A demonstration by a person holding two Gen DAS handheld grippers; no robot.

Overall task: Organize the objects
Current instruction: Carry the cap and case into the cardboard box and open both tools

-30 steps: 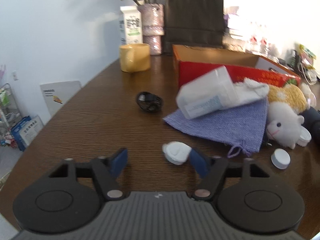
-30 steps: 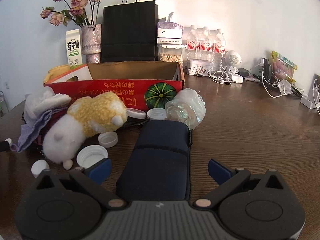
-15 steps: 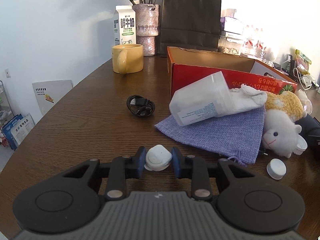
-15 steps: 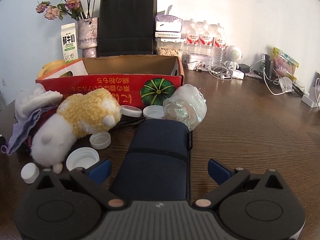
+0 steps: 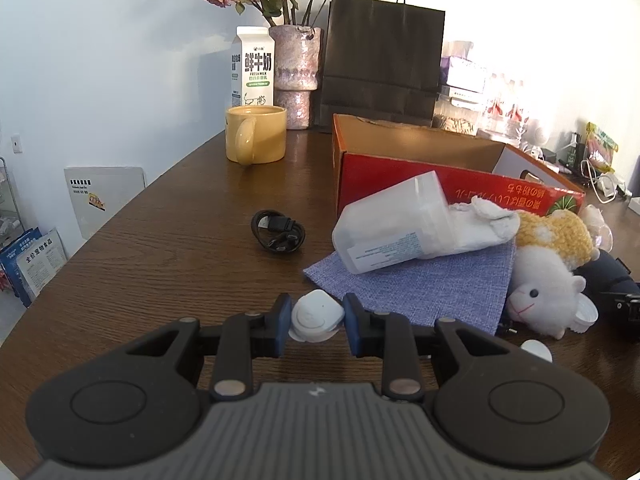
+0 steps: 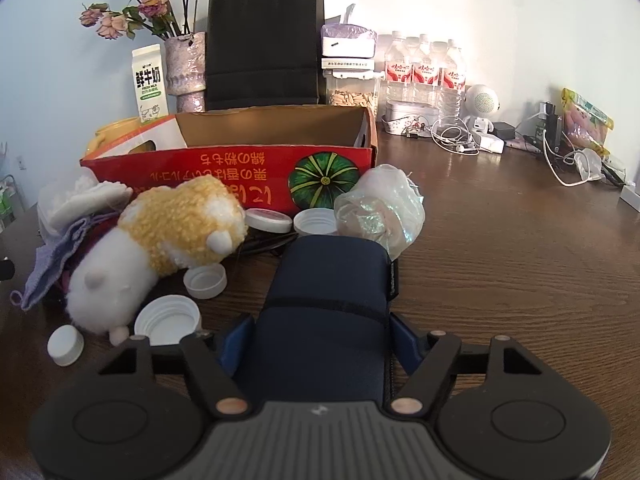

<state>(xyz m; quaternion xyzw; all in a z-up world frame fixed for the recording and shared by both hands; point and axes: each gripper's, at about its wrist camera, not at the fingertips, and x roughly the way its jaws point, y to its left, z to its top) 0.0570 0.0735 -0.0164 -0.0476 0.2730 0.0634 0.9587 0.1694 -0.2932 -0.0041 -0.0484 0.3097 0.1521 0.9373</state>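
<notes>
My left gripper (image 5: 316, 322) is shut on a small white rounded case (image 5: 314, 314), held just above the wooden table (image 5: 160, 264) in front of a purple cloth (image 5: 424, 284). In the right wrist view the jaws of my right gripper (image 6: 320, 340) are closing around the near end of a dark navy pouch (image 6: 332, 280) that lies on the table, and both blue pads (image 6: 236, 344) touch its sides. An open red cardboard box (image 6: 224, 168) stands behind the pouch.
A plush sheep (image 6: 160, 248), several white caps (image 6: 168, 320) and a crumpled plastic bag (image 6: 380, 212) lie around the pouch. A tipped plastic container (image 5: 392, 224) rests on the cloth. A black cable (image 5: 278, 232) and yellow mug (image 5: 256, 140) sit farther left.
The left jaws closed on the white case and lifted it slightly. The right jaws came in from wide open onto the sides of the navy pouch.
</notes>
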